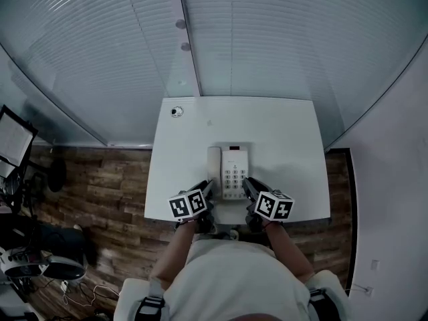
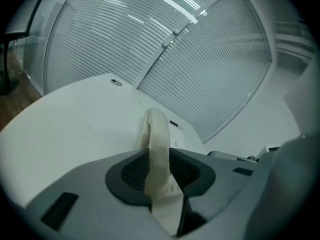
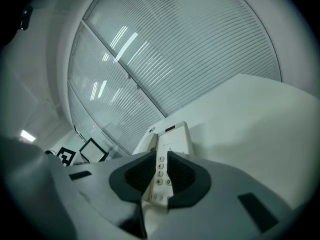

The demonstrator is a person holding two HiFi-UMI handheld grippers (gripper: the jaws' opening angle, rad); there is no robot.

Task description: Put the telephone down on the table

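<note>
White table [image 1: 281, 132], wood-plank floor [image 1: 100, 179], slatted blinds [image 1: 281, 39] beyond

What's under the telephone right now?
The white table lies beneath the telephone. The telephone's underside is hidden, so whether it rests on the table cannot be told.

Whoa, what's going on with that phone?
A person holds a gripper in each hand, and both are clamped on a white telephone over the near part of the white table. The left gripper pinches the handset side, the right gripper the keypad side. Whether it rests on the table is unclear.
</note>
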